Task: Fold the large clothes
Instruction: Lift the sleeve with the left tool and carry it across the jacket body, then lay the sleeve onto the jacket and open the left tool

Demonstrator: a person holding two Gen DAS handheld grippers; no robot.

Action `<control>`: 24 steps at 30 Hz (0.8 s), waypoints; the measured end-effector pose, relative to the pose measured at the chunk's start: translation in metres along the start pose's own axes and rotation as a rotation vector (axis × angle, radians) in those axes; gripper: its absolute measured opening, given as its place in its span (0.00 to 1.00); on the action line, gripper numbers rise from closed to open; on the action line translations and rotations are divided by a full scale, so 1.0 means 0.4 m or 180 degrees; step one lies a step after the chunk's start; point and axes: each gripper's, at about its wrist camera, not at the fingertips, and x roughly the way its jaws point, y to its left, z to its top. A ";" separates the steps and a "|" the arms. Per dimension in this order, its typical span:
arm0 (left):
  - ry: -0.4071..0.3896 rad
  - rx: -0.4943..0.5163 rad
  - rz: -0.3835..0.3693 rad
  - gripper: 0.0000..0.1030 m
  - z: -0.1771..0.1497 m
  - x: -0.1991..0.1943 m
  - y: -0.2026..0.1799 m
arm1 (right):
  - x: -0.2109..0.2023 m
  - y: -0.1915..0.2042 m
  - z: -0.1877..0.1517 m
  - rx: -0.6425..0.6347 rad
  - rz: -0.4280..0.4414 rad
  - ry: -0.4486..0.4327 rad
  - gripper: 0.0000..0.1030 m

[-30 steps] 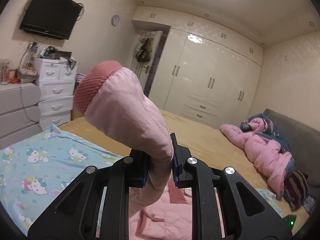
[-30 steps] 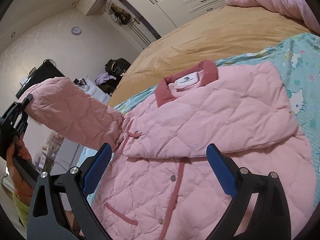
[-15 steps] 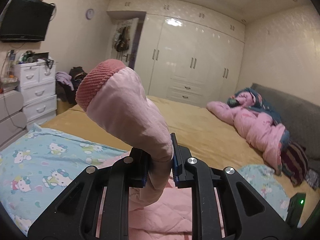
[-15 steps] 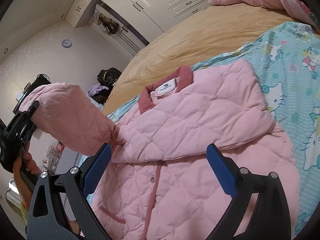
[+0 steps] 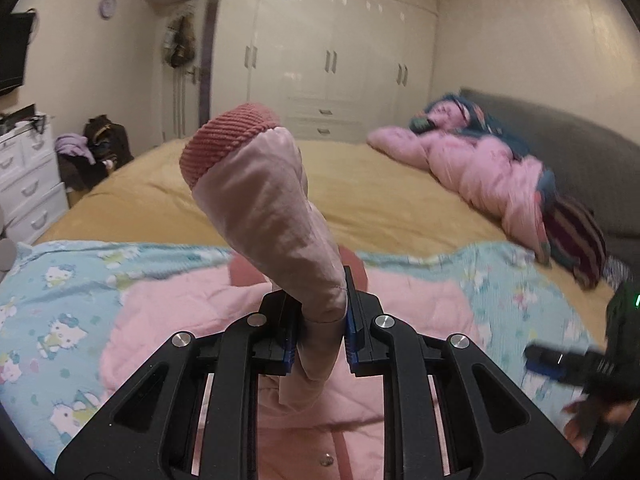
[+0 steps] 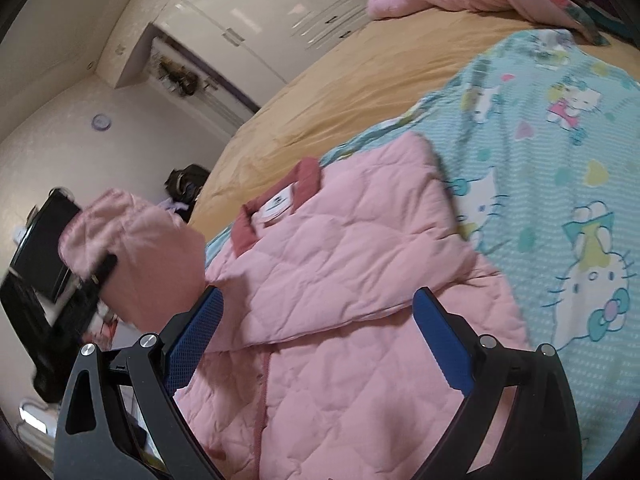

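The left gripper point(image 5: 320, 320) has its fingers point(image 5: 289, 332) clamped on the sleeve point(image 5: 276, 216) of a pink quilted jacket point(image 6: 340, 280). The sleeve stands up out of the grip, and its darker ribbed cuff point(image 5: 226, 140) tops the raised end. In the right wrist view the same sleeve point(image 6: 140, 248) is lifted at the jacket's left side, clear of the bed, with the left gripper point(image 6: 96, 276) blurred beside it.

The right gripper point(image 6: 320, 344) hovers over the jacket's front with its fingers point(image 6: 196, 340) well apart and nothing between them.

The jacket lies front up on a light-blue cartoon-cat blanket point(image 6: 560, 160) at the near edge of the bed point(image 5: 380, 200). Its other sleeve is folded across the chest, and the dark pink collar point(image 6: 308, 172) with a white label point(image 6: 278, 202) points toward the far side of the bed. A dark pink placket with snaps runs down the front.

Beyond the blanket the yellow sheet is bare up to a heap of pink bedding point(image 5: 480, 168) by the grey headboard point(image 5: 580, 152). Farther off stand a white wardrobe point(image 5: 340, 48) and a white chest of drawers point(image 5: 28, 184); a round clock point(image 5: 107, 6) hangs on the wall.
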 end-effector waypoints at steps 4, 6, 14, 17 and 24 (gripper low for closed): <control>0.0102 0.0202 -0.0005 0.11 -0.059 0.046 -0.039 | -0.004 -0.022 0.004 0.0005 -0.0118 -0.0034 0.92; 0.0184 0.0281 -0.0023 0.11 -0.084 0.068 -0.054 | 0.000 -0.031 0.006 0.0026 -0.0163 -0.0044 0.92; 0.0334 0.0820 -0.0052 0.12 -0.166 0.119 -0.121 | 0.017 -0.034 0.014 0.0030 -0.0262 -0.0051 0.92; 0.0414 0.1022 -0.0200 0.21 -0.195 0.132 -0.149 | 0.024 -0.031 0.015 0.0013 -0.0271 -0.0039 0.92; 0.0621 0.1549 -0.0425 0.55 -0.262 0.157 -0.218 | 0.023 -0.029 0.022 0.0027 -0.0314 -0.0037 0.92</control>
